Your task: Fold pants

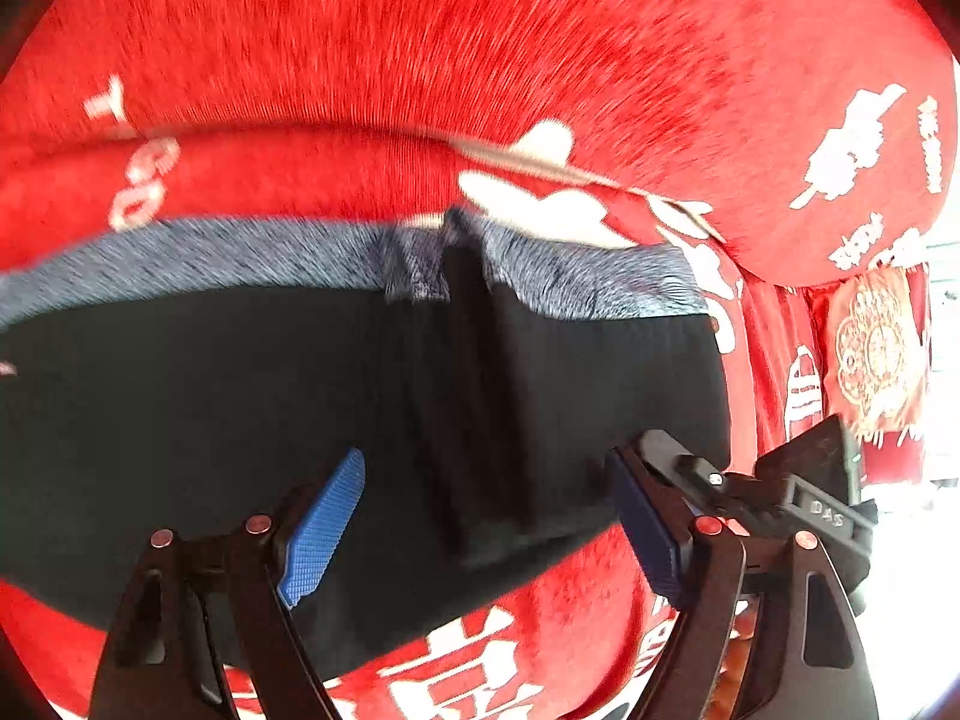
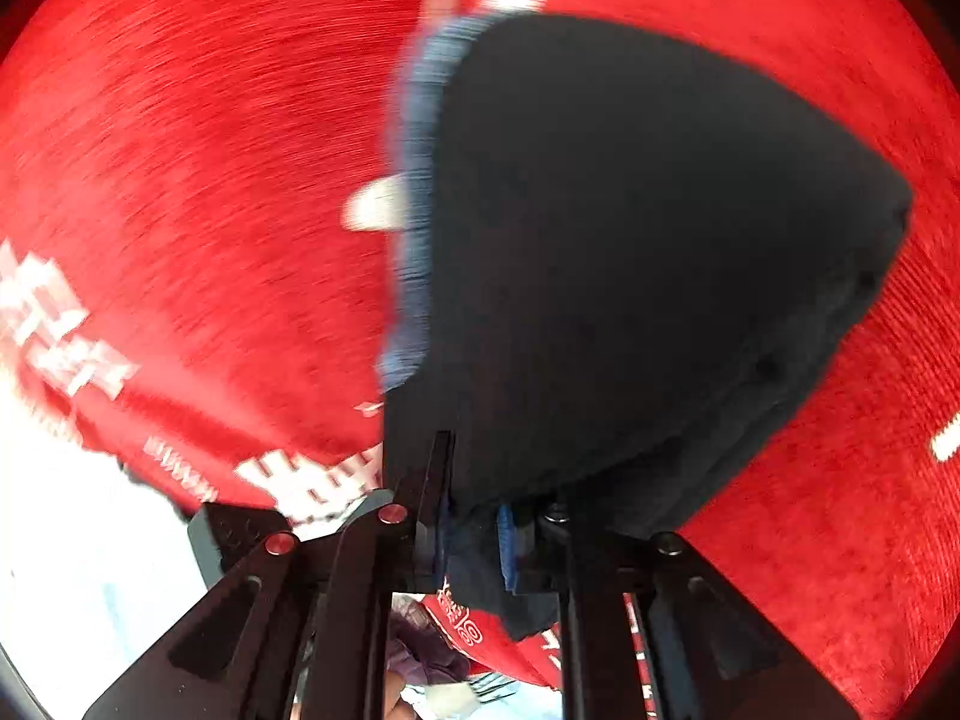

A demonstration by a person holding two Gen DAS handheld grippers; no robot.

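Note:
The black pants (image 1: 240,420) with a grey-blue waistband (image 1: 240,252) lie folded on a red cloth with white print (image 1: 420,48). My left gripper (image 1: 486,528) is open, its blue pads (image 1: 324,528) apart just above the pants' near edge. In the right wrist view the pants (image 2: 630,240) rise as a folded dark bundle, waistband (image 2: 420,180) on the left. My right gripper (image 2: 474,540) is shut on the pants' near edge. Both views are blurred by motion.
The red cloth (image 2: 180,180) covers the whole surface and hangs over its right edge (image 1: 780,360). A red and gold tasselled cloth (image 1: 870,348) hangs at the right. Part of the other gripper (image 1: 810,480) shows beside my left one.

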